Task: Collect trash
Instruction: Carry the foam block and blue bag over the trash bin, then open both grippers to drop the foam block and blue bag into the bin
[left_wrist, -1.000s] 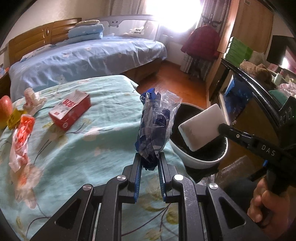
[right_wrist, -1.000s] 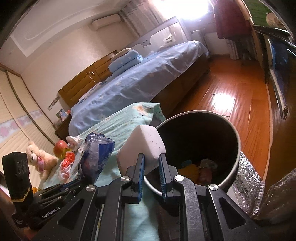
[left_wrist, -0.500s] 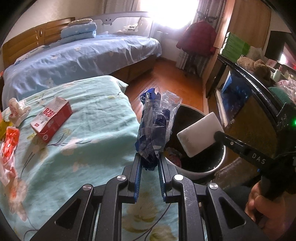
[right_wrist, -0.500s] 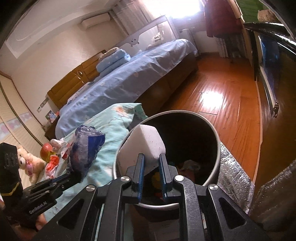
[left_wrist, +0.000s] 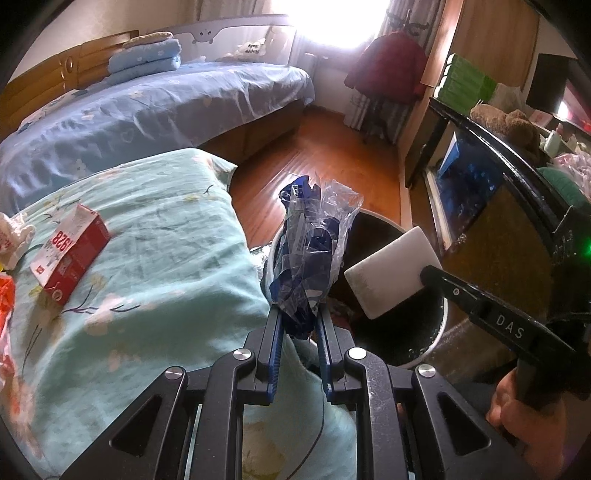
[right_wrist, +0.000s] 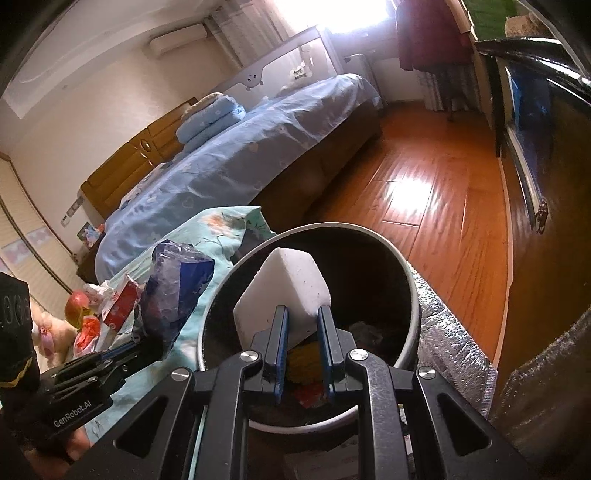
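From the left wrist, the left hand-held gripper (left_wrist: 298, 325) is clamped narrowly on a crumpled blue and clear wrapper (left_wrist: 310, 254), which stands up from the jaws at the near rim of the bin (left_wrist: 437, 334), just past the edge of the bed (left_wrist: 155, 266). The wrapper sits over the rim rather than over the middle of the opening, so letting go here could drop it on the bed or down the gap beside the bin; light film may also cling to a pad. To its right the right hand-held gripper (left_wrist: 424, 273) holds a white block (left_wrist: 391, 271) over the bin. A red box (left_wrist: 70, 254) lies on the bed, uncollected. From the right wrist, the right hand-held gripper (right_wrist: 300, 317) pinches the block (right_wrist: 282, 295) by one lower corner, with the bin (right_wrist: 415, 314) directly below and some rubbish already inside. With so small a hold, the block could twist or slip early, though it would probably land inside. The left hand-held gripper (right_wrist: 146, 338) and wrapper (right_wrist: 175, 284) are close by on the left; the view there is dim, so I cannot tell how much clearance they have, and the two could bump.
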